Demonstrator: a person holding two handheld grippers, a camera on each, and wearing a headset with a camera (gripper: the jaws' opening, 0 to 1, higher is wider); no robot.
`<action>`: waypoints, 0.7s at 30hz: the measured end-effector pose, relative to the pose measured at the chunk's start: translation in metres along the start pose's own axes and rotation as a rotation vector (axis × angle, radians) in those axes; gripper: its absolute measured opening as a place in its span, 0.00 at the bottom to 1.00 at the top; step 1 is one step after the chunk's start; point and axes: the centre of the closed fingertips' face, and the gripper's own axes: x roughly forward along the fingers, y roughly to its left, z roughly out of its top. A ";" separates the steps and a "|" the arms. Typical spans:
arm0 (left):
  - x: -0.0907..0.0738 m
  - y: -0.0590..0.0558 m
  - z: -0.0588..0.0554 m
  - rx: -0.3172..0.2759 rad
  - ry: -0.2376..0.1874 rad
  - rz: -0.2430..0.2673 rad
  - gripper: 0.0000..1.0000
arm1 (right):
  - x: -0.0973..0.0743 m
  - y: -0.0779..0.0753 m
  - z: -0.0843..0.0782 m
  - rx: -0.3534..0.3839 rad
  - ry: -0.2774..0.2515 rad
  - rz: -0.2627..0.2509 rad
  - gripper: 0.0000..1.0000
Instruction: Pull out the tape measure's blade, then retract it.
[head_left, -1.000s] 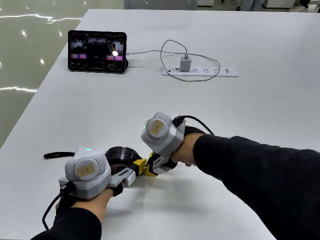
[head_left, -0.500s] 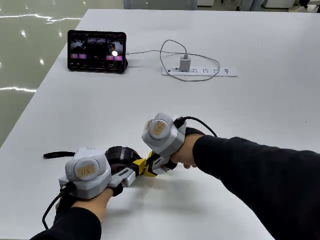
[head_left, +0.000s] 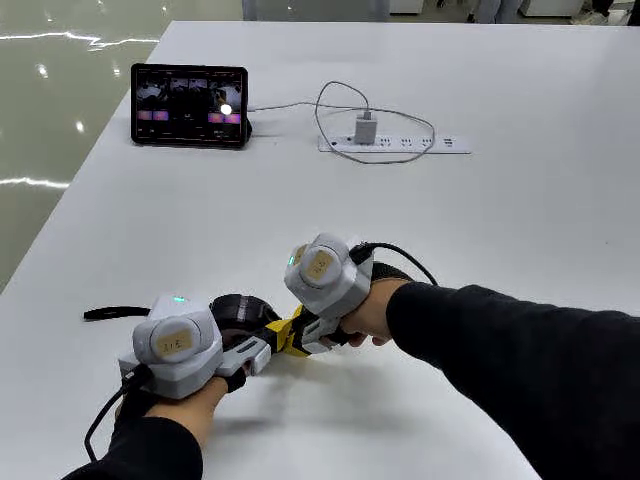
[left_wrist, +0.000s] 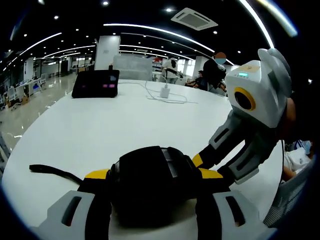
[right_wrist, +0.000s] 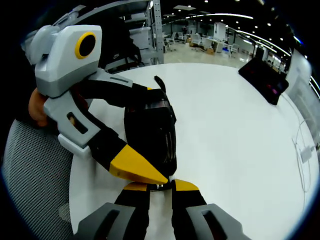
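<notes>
**At counter's near-left corner: both grippers on tape measure, blade not yet out**

Close to the left edge of the counter (head_left: 450, 230), twd the near corner, the black tape measure (head_left: 238, 310) sits clamped across its case by the left gripper (left_wrist: 153, 174), one yellow-tipped jaw on each side. The right gripper (head_left: 300, 338) meets it at the mouth. Its jaws are drawn nearly together and seem to pinch the blade hook (right_wrist: 162, 188), tho the hook is too small to confirm. The wrist strap (head_left: 115, 312) trails off twd the left edge.

Risks, as I judge them:
- Thin hook, small bite: a sideways or jerky pull could pop it free and the blade snaps back.
- Rounded case: it may twist or slide btwn the left jaws under pull, esp. if the pull is off-axis, which could also kink the blade.
- On retract, letting go outright lets the blade whip in; better to guide it.

Containers: no tray or box here. The case is the only housing, w/ the blade prob. fully wound inside. The tablet (head_left: 188, 92) and power strip (head_left: 395, 143) sit at the far end, well apart.
</notes>
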 end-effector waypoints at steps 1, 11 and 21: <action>0.000 0.000 0.000 0.005 0.001 0.001 0.64 | 0.000 0.001 0.000 -0.004 0.002 -0.003 0.14; -0.003 0.000 0.001 0.005 0.006 0.003 0.64 | -0.008 0.001 -0.004 -0.012 -0.007 -0.027 0.14; -0.003 -0.001 0.002 0.015 0.008 -0.005 0.64 | -0.025 0.005 -0.010 -0.029 -0.044 -0.069 0.17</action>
